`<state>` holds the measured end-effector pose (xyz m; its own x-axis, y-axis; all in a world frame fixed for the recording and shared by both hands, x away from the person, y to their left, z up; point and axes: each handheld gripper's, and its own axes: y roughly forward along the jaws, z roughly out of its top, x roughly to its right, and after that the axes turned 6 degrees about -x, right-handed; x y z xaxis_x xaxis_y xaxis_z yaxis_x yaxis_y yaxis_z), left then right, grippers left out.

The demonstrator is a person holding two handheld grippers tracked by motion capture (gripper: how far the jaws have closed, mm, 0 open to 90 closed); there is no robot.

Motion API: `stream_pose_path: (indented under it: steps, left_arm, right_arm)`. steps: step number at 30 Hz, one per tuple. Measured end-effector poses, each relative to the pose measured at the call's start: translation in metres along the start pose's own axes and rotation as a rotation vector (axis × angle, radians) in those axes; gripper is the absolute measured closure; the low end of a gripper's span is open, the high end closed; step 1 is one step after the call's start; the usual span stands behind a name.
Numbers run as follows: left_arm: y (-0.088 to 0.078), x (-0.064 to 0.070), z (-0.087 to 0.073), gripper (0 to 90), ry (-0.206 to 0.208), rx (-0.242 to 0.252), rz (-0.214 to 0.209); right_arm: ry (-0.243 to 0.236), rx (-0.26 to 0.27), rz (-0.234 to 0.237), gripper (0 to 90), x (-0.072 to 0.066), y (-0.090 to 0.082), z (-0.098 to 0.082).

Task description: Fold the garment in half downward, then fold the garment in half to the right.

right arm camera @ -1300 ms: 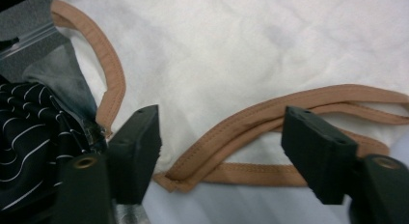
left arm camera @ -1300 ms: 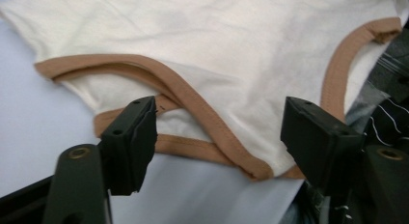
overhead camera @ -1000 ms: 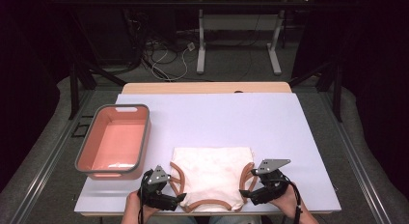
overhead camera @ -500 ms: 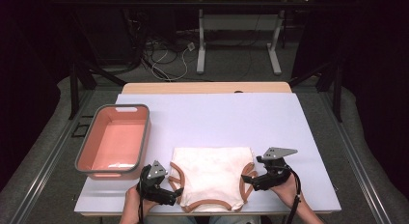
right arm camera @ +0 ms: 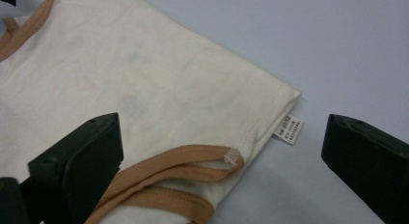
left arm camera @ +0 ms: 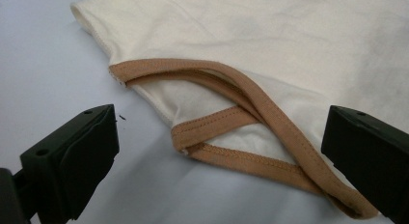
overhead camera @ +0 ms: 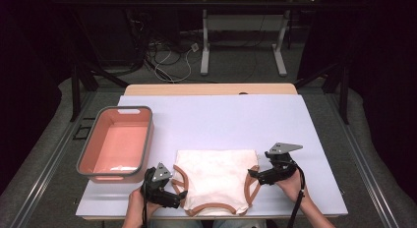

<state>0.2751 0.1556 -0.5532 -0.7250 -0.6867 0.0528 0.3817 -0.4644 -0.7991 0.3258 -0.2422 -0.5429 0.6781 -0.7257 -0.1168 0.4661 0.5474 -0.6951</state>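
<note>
Folded cream cotton garment with tan-brown trim [overhead camera: 216, 181] lying flat at the near edge of a pale lilac tabletop [overhead camera: 221, 120], small white sewn-in label [right arm camera: 288, 129] printed too small to read, flanked by left gripper [overhead camera: 181, 196] and right gripper [overhead camera: 253, 176], jaws of both just opened wide and clamping nothing, coral plastic tub with grey rim [overhead camera: 116, 144] at left, cables on dark floor [overhead camera: 167, 56] behind.

Table [overhead camera: 221, 120] beyond garment [overhead camera: 216, 176] open; bin [overhead camera: 115, 142] blocks left side

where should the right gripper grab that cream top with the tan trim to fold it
Probably at the cream top's right armhole, where the doubled tan trim lies beside the folded corner with the label. The top lies flat, so the open right gripper would come in low from the right edge, sliding one jaw under the trim; that thicker band looks easier to pinch than the flat cloth.
</note>
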Motion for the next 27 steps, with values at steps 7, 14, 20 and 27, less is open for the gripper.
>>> stream_pose_path:
  steps: [7, 14, 20, 27]
  left_arm:
    - [0.0, 0.0, -0.001, 0.0, -0.001, 0.006, 0.007]
    - [0.003, -0.007, 0.004, 0.0, -0.06, 0.005, 0.019]
    - [0.007, -0.01, 0.005, 2.1, -0.076, 0.001, 0.059]
    - [0.005, -0.008, 0.004, 22.5, -0.094, 0.009, 0.097]
  right_arm:
    - [0.017, -0.014, -0.025, 0.9, 0.013, 0.005, 0.002]
    - [0.025, -0.03, -0.022, 6.8, 0.021, 0.013, 0.014]
    - [0.027, -0.057, -0.037, 12.8, 0.026, 0.023, 0.017]
    - [0.031, -0.082, -0.07, 25.2, 0.029, 0.029, 0.021]
